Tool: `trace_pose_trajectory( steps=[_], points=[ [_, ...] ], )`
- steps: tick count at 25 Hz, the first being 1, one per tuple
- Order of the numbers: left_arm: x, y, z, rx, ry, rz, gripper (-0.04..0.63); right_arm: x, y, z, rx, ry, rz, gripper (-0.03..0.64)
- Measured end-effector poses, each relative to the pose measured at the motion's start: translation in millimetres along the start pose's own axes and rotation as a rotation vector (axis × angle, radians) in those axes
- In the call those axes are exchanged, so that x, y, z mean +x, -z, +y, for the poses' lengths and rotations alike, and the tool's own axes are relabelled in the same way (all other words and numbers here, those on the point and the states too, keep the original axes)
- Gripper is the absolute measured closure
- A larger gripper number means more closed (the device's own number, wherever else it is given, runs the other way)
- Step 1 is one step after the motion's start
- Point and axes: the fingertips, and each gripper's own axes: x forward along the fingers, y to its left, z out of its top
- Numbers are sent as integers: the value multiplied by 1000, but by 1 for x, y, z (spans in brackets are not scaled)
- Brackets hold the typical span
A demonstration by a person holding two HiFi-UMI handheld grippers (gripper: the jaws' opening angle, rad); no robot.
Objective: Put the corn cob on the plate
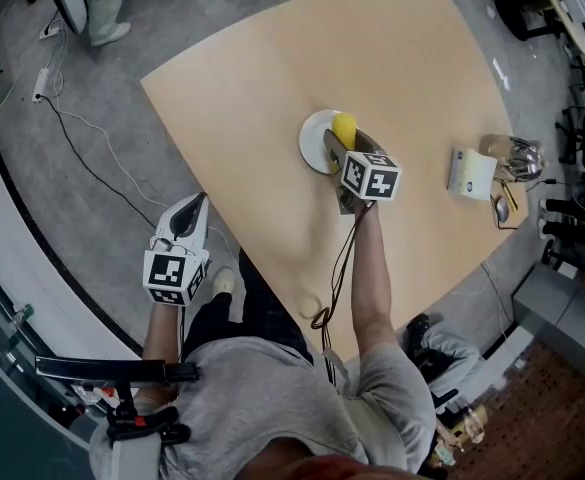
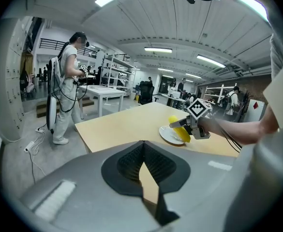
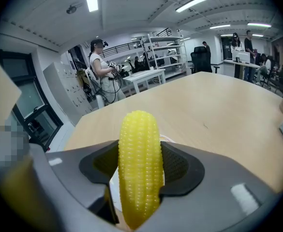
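- The right gripper (image 1: 338,144) is pinching the yellow corn cob (image 1: 344,128). In the right gripper view both dark ribbed pads press on the cob's flanks about midway along it, and its rounded tip pokes out past the jaws.
- The cob is over the round white plate (image 1: 312,140), which sits near the middle of the pale wooden counter (image 1: 272,68). In the left gripper view the cob is tilted, with its lower end down at the plate's surface. I cannot tell whether it touches or sits just above.
- The left gripper (image 1: 192,211) is held off the counter's near edge, well apart from the plate. Its jaws are pressed together at the tips with nothing between them, so it takes no part in the task.
- As I judge it, the task is nearly finished: the cob is gripped and brought to the plate. What is left is to settle it on the plate, spread the jaws and draw the gripper back.
- The cob is round, so it may roll off the shallow plate on release. Laying it flat near the plate's centre would lower that risk.
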Motion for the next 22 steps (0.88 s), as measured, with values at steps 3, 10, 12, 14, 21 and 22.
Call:
trace_pose_trajectory(
  steps=[3, 10, 12, 14, 21, 22],
  points=[
    [1, -1, 2, -2, -3, -1, 575, 4, 0, 0, -15, 2, 18, 358],
    [2, 0, 6, -12, -9, -2, 575, 14, 4, 2, -27, 0, 67, 357],
    [3, 0, 6, -13, -9, -1, 575, 17, 4, 3, -31, 1, 80, 359],
    [3, 0, 7, -14, -10, -1, 575, 18, 4, 3, -33, 2, 86, 359],
    [5, -1, 9, -16, -18, -3, 575, 23, 7, 3, -43, 3, 102, 359],
    [5, -1, 10, -16, -18, -4, 575, 24, 8, 3, -44, 4, 106, 359]
  ],
)
